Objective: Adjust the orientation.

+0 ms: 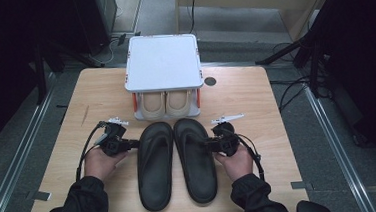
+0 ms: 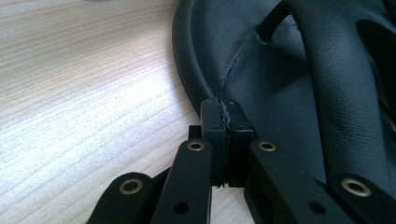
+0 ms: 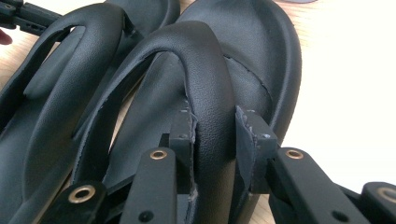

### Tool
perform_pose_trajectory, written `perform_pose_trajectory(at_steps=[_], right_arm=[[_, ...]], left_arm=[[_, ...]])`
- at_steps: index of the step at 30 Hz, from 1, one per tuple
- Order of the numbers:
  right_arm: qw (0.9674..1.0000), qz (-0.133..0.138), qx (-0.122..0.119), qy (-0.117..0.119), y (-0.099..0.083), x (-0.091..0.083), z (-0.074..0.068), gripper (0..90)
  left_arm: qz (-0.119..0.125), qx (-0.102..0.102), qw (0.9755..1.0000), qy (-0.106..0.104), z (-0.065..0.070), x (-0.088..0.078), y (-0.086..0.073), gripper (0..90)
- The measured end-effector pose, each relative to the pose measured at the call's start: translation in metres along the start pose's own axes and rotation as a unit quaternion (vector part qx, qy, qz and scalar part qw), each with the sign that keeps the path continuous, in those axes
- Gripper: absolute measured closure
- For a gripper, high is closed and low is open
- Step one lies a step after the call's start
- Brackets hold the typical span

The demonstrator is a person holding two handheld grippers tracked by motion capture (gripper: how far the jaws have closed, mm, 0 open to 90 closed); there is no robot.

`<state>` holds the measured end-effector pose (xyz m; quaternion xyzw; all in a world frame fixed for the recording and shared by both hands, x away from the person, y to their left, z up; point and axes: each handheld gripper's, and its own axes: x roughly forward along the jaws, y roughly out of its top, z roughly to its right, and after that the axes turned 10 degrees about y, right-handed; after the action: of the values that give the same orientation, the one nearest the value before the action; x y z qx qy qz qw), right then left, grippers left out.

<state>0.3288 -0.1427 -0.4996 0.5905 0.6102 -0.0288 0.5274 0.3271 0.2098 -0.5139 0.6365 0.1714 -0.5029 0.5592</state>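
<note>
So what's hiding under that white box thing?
Under the white rack's top sit two beige shoes, toes showing. Their back parts are covered by the top.

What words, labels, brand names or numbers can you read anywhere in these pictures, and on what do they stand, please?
None: no text can be read in any view.
The black sandals show plain leather-like straps and footbeds, with no brand mark.
The white lid of the rack is blank.
The beige shoes under it are too small to tell.

From my station I can read no text, label, brand, number or sign on anything here.
</note>
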Motion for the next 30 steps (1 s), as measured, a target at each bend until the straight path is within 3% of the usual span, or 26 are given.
perform_pose_trajectory(at_steps=[20, 24, 26, 27, 28, 30], right_arm=[[0.9999, 0.011, -0.007, 0.000, 0.000, 0.001, 0.004, 69.1], [0.9998, 0.015, -0.014, 0.003, 0.000, 0.001, 0.005, 67.2], [0.9994, 0.027, -0.021, 0.009, 0.000, -0.001, 0.005, 57.9], [0.9994, 0.027, -0.021, 0.009, 0.000, -0.001, 0.005, 57.9], [0.9991, 0.026, -0.034, -0.006, 0.001, -0.004, 0.001, 54.7], [0.9985, 0.031, -0.043, -0.007, 0.001, -0.006, -0.002, 54.6]], left_arm=[[-0.012, -0.003, 0.9994, -0.031, 0.013, -0.001, -0.005, 87.5], [-0.005, -0.011, 0.9992, -0.038, 0.011, -0.003, -0.004, 81.3], [0.006, -0.018, 0.9990, -0.042, 0.010, -0.006, -0.004, 79.1], [0.006, -0.018, 0.9990, -0.042, 0.010, -0.006, -0.004, 78.1], [0.015, -0.024, 0.9986, -0.045, 0.009, -0.010, -0.003, 77.9], [0.026, -0.028, 0.9981, -0.048, 0.008, -0.014, -0.002, 77.6]])
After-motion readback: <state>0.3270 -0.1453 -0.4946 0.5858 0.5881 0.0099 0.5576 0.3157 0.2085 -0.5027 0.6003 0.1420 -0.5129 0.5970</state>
